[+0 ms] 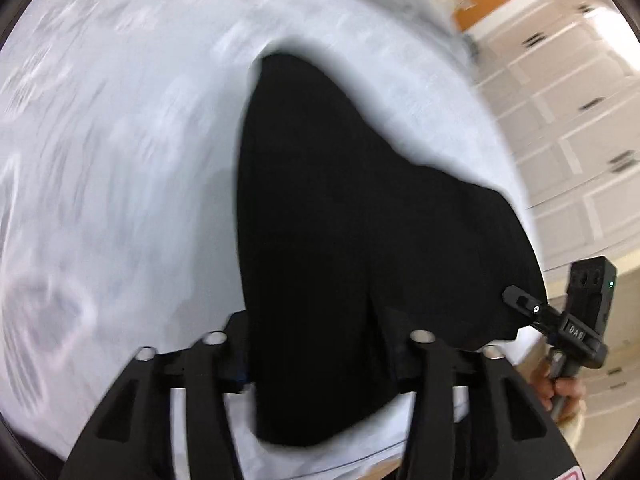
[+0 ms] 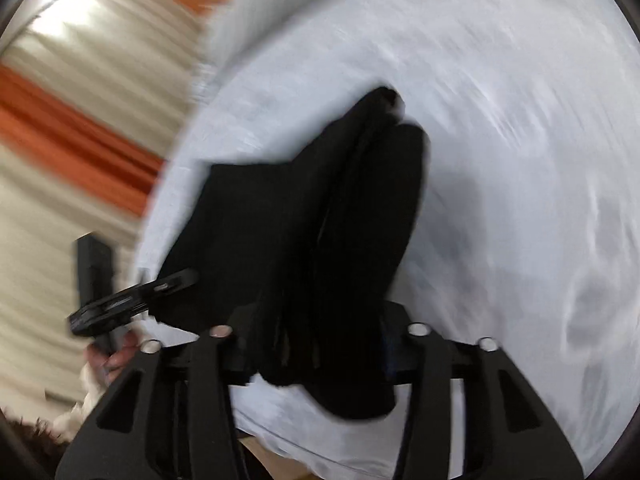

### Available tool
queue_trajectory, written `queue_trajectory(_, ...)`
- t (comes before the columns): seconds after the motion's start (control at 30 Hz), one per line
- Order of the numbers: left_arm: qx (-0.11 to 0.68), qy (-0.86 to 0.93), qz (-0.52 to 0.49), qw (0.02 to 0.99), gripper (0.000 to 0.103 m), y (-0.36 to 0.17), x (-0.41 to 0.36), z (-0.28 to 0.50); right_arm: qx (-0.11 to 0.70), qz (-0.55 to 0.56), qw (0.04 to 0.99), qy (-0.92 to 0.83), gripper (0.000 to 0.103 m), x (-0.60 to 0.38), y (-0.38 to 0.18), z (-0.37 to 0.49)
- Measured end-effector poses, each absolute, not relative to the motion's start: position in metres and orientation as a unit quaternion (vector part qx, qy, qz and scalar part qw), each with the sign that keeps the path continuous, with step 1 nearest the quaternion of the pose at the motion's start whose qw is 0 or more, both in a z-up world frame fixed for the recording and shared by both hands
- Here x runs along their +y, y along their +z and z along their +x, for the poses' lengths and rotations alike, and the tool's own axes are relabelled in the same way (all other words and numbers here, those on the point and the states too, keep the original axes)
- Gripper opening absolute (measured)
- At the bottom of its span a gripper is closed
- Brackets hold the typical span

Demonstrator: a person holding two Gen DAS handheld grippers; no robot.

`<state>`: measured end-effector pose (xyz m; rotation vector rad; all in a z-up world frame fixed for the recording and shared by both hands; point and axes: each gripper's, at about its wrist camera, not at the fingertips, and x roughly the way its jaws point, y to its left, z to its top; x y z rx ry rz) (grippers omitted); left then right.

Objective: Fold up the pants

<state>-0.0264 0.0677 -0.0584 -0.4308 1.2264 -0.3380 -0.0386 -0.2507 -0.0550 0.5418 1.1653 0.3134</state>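
The black pants (image 1: pixel 340 216) hang lifted over a white sheet (image 1: pixel 120 160). My left gripper (image 1: pixel 320 344) is shut on one edge of the pants, its fingertips hidden by the cloth. My right gripper (image 1: pixel 520 300) shows at the right, pinching the other corner. In the right wrist view the pants (image 2: pixel 320 220) drape in folds between the fingers of my right gripper (image 2: pixel 320 340), which is shut on them. My left gripper (image 2: pixel 176 280) shows at the left, clamped on the pants' corner. Both views are motion-blurred.
The white sheet (image 2: pixel 500 160) covers a bed-like surface under the pants. White panelled cabinets (image 1: pixel 572 120) stand to the right in the left wrist view. An orange and cream wall or curtain (image 2: pixel 80 128) lies to the left in the right wrist view.
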Motion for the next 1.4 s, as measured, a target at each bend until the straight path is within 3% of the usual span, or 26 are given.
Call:
queue_trajectory(0.03, 0.566, -0.151, -0.215, 0.782, 0.066, -0.065, 0.069, -0.029, 0.538, 0.288, 0.778, 0.148, 0.071, -0.255, -0.063, -0.037)
queue_trajectory(0.1, 0.564, -0.155, -0.218, 0.781, 0.074, -0.064, 0.065, -0.026, 0.534, 0.301, 0.773, 0.165, 0.085, -0.252, -0.062, -0.031)
queue_trajectory(0.17, 0.566, -0.161, -0.218, 0.779, 0.086, -0.062, 0.059, -0.022, 0.533, 0.296, 0.776, 0.165, 0.09, -0.245, -0.062, -0.028)
queue_trajectory(0.23, 0.567, -0.152, -0.228, 0.777, 0.09, -0.067, 0.052, -0.018, 0.533, 0.289, 0.779, 0.162, 0.098, -0.237, -0.063, -0.026)
queue_trajectory(0.43, 0.544, -0.1, -0.167, 0.816, 0.093, -0.062, 0.017, -0.003, 0.521, 0.25, 0.804, 0.142, 0.098, -0.218, -0.062, -0.013)
queue_trajectory(0.47, 0.54, -0.094, -0.162, 0.821, 0.098, -0.062, 0.014, -0.003, 0.515, 0.256, 0.806, 0.14, 0.098, -0.219, -0.062, -0.015)
queue_trajectory(1.33, 0.515, -0.112, -0.176, 0.831, 0.096, -0.063, 0.021, -0.019, 0.431, 0.276, 0.842, 0.169, 0.098, -0.226, -0.066, -0.033)
queue_trajectory(1.4, 0.511, -0.118, -0.189, 0.83, 0.094, -0.063, 0.023, -0.018, 0.427, 0.28, 0.841, 0.177, 0.091, -0.227, -0.07, -0.027)
